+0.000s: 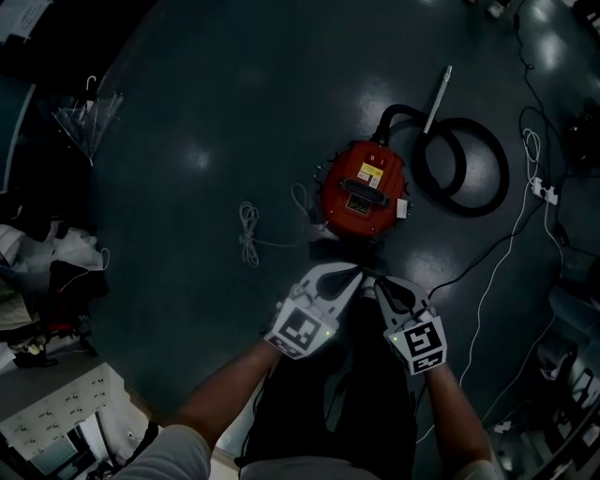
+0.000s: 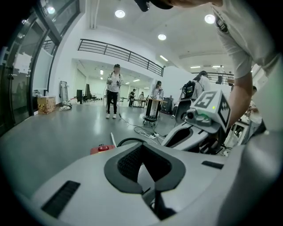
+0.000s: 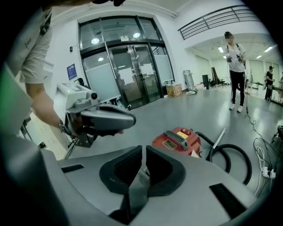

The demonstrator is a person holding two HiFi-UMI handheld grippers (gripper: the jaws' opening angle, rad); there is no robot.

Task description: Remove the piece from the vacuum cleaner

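Red vacuum cleaner [image 1: 362, 190] sits on the dark floor [image 1: 206, 112], a little ahead of both gripper tips and not touching them. The left gripper [image 1: 354, 272] has its jaws pressed together with nothing in them. The right gripper [image 1: 372, 277] is just beside it, jaws closed too, holding nothing. A black hose [image 1: 464, 164] curls beyond the vacuum cleaner, off to the right. A white cord [image 1: 249, 234] lies ahead of the left gripper, to its left.

A glossy grey floor [image 3: 185, 110] lies under round ceiling lights [image 2: 120, 13]. Tall glass doors [image 3: 132, 75] fill the right gripper view's upper left. A railed balcony [image 2: 119, 50] crosses the white wall at the left gripper view's upper centre.
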